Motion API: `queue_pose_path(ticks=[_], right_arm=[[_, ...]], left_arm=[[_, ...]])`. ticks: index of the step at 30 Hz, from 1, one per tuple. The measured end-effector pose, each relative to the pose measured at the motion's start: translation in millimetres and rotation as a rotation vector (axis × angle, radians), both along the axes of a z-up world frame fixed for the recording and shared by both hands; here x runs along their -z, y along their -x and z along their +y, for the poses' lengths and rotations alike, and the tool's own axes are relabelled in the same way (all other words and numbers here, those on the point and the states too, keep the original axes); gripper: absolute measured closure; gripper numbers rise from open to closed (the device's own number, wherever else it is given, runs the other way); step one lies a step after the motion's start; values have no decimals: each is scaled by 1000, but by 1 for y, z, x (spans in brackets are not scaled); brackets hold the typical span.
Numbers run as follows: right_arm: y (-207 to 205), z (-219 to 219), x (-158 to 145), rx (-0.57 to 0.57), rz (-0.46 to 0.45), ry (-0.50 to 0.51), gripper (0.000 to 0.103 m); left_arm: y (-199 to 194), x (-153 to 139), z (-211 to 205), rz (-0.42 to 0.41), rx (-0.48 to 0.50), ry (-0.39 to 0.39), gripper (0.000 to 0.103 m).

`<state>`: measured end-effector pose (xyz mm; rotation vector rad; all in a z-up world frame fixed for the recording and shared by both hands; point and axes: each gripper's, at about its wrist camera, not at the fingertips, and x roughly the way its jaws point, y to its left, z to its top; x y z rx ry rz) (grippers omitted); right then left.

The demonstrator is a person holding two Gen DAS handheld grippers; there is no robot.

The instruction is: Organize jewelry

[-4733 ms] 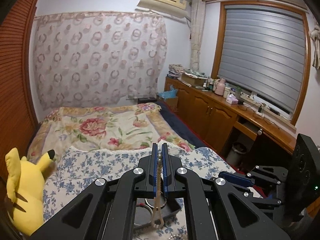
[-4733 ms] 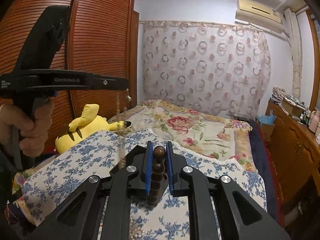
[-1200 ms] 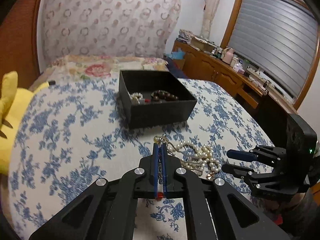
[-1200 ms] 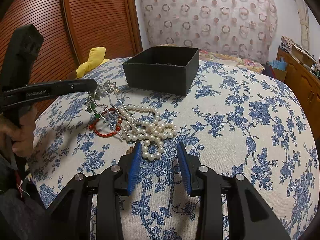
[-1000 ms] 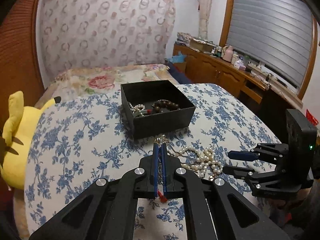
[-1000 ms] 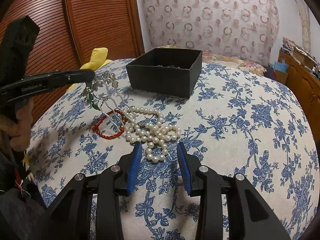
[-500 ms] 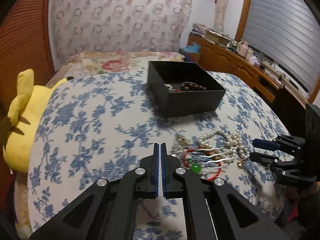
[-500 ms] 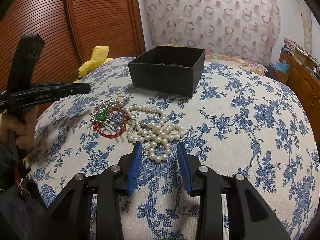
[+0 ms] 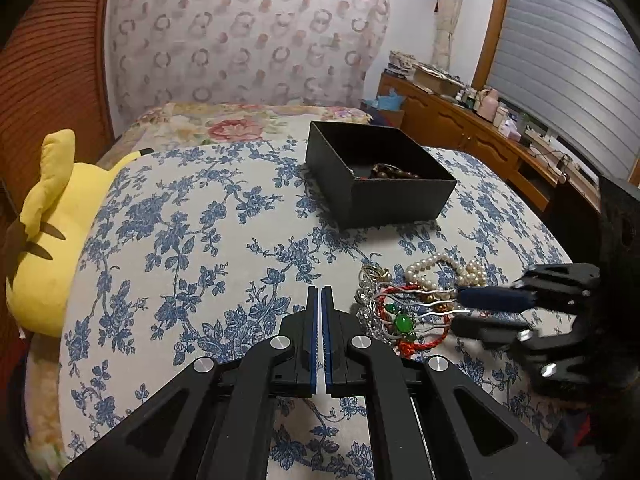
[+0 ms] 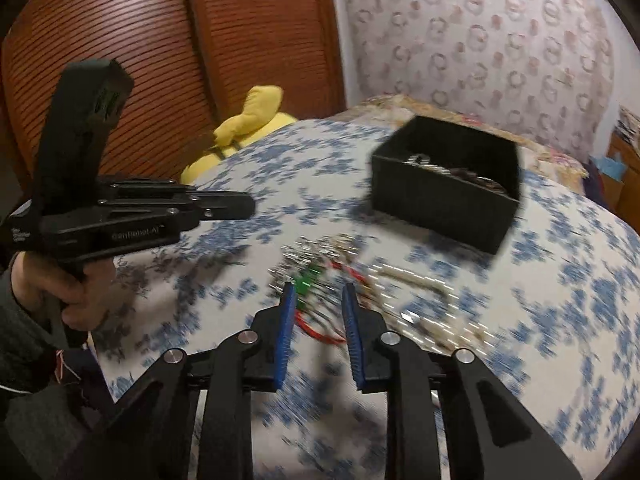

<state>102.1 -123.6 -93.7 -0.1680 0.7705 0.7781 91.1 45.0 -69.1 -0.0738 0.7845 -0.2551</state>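
Observation:
On the blue-flowered cloth (image 9: 192,240) lies a tangle of jewelry: a silver hairpin with green stones (image 9: 402,322), a red cord bracelet (image 9: 430,340) and a pearl necklace (image 9: 442,266). My left gripper (image 9: 320,294) is shut and empty, just left of the pile. My right gripper (image 10: 318,294) is closing, its jaws still apart, with the hairpin (image 10: 306,280) and red bracelet (image 10: 324,334) between them, blurred. In the left wrist view the right gripper (image 9: 460,311) straddles the hairpin's prongs. A black box (image 9: 380,196) behind the pile holds dark beads.
A yellow plush toy (image 9: 48,236) lies at the cloth's left edge. A person's hand (image 10: 68,292) holds the left gripper (image 10: 244,204). A wooden wardrobe (image 10: 200,40) stands at the left, and wooden cabinets (image 9: 480,136) run along the right wall.
The left gripper let go of the hairpin, which now lies on the pile, and drew off to the left. The right gripper swung left over the hairpin and red bracelet, its jaws narrowing.

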Motion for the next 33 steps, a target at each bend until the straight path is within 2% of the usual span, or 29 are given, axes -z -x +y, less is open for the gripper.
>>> queue_pose_path(ticks=[7, 8, 10, 22, 23, 24, 28, 33], right_arm=[[-8, 30, 10, -8, 18, 75, 80], [-10, 32, 11, -3, 21, 82, 87], [-10, 33, 14, 4, 20, 97, 89], [1, -10, -5, 51, -29, 15, 91], [2, -13, -6, 55, -31, 12, 93], [3, -17, -7, 58, -33, 6, 102], [5, -26, -7, 69, -38, 7, 103], [3, -25, -1, 69, -27, 5, 103]], left_arm=[[1, 2, 3, 2, -1, 11, 102], [2, 3, 3, 1, -1, 12, 102], [2, 4, 3, 2, 1, 18, 102], [0, 9, -21, 21, 54, 30, 102], [0, 10, -23, 27, 59, 34, 102], [-2, 12, -25, 34, 66, 38, 101], [-12, 21, -34, 78, 87, 42, 84], [-22, 27, -40, 106, 88, 59, 83]])
